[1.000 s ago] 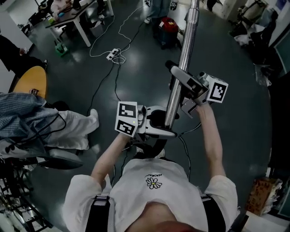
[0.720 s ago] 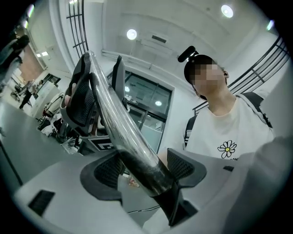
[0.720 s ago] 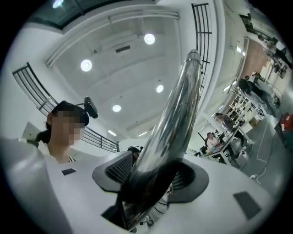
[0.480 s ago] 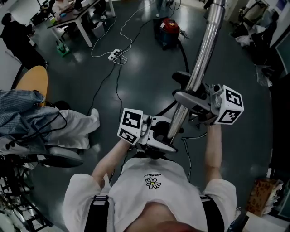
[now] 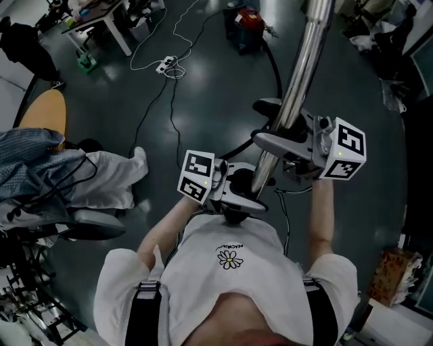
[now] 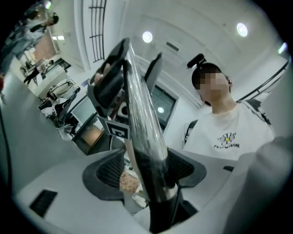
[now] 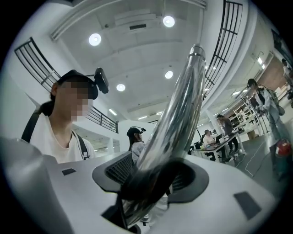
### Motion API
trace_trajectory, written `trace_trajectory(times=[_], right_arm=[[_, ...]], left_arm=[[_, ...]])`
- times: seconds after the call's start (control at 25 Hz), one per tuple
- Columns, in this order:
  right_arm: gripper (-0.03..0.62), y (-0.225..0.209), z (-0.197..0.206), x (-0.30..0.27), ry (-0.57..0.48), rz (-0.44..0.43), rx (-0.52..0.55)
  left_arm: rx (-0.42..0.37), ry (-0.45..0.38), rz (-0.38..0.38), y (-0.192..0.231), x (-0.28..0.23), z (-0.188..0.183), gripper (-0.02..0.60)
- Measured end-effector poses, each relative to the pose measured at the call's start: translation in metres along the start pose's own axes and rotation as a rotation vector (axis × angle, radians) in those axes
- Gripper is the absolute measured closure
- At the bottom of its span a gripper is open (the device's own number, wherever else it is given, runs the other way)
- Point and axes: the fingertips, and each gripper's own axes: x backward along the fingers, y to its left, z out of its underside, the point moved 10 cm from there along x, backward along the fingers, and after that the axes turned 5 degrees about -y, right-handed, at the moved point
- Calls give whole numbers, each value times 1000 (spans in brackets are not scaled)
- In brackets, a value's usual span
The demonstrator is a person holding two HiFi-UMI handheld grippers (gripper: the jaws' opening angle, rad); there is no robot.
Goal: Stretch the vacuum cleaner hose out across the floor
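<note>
From your head, the shiny tube (image 5: 298, 74) slants from your left gripper (image 5: 247, 186) through your right gripper (image 5: 281, 125), its black hose (image 5: 276, 67) curving over the floor (image 5: 203, 94) to the red vacuum (image 5: 247, 20); the left gripper view shows jaws clamping the tube's dark end, the right gripper view its bright shaft.

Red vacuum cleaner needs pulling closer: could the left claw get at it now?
Probably not: the left claw is shut on the metal tube, and the red vacuum cleaner sits far off.
</note>
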Motion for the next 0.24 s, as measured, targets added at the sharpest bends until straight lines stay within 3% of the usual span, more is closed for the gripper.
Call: trace_trajectory(times=[0.12, 0.24], right_arm=[[367, 1, 4, -3, 11, 4, 18], [367, 0, 9, -6, 22, 0, 22]], left_arm=[[94, -160, 31, 9, 6, -11, 284], [113, -193, 62, 13, 8, -20, 284]])
